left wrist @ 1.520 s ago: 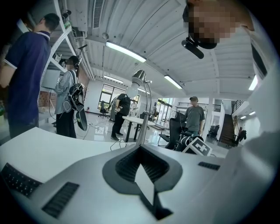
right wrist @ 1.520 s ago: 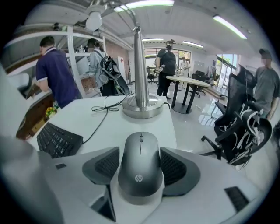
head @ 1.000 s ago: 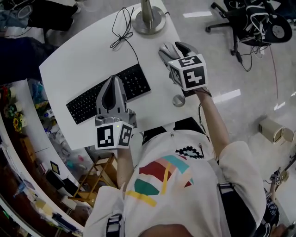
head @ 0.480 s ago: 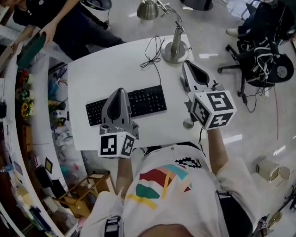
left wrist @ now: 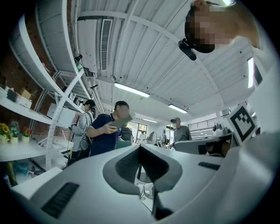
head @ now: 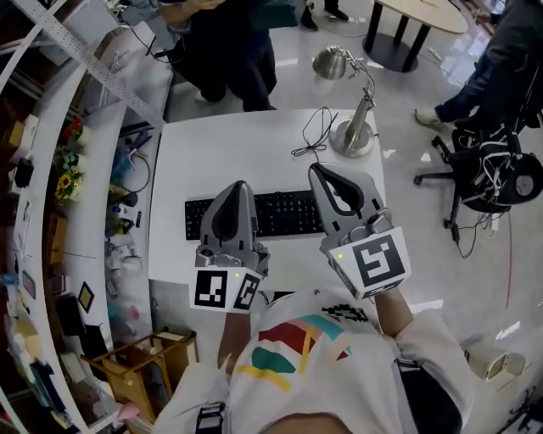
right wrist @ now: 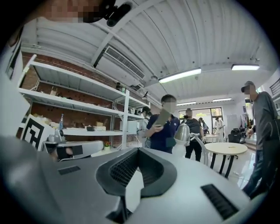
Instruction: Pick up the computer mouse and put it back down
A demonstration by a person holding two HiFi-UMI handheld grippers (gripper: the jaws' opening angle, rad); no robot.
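No computer mouse shows in any view; in the head view my right gripper covers part of the white table [head: 221, 153]. That right gripper [head: 318, 169] is raised above the desk's right side and points about level, shut with nothing between its jaws. The right gripper view shows its tips [right wrist: 138, 149] meeting against the room beyond. My left gripper [head: 236, 185] hangs over the black keyboard [head: 280, 212], also raised. Its jaws [left wrist: 140, 146] meet at the tip with nothing held.
A silver desk lamp [head: 352, 127] and a black cable [head: 314, 131] are at the table's far right. Shelves [head: 51, 169] run along the left. People stand beyond the table, one holding a tablet [right wrist: 162, 117]. An office chair [head: 492, 178] and a round table [head: 416, 17] are to the right.
Both grippers have risen off the desk and tipped up to about level. The right gripper left the mouse's spot at the desk's right side. The mouse, seen a second ago, is out of sight.
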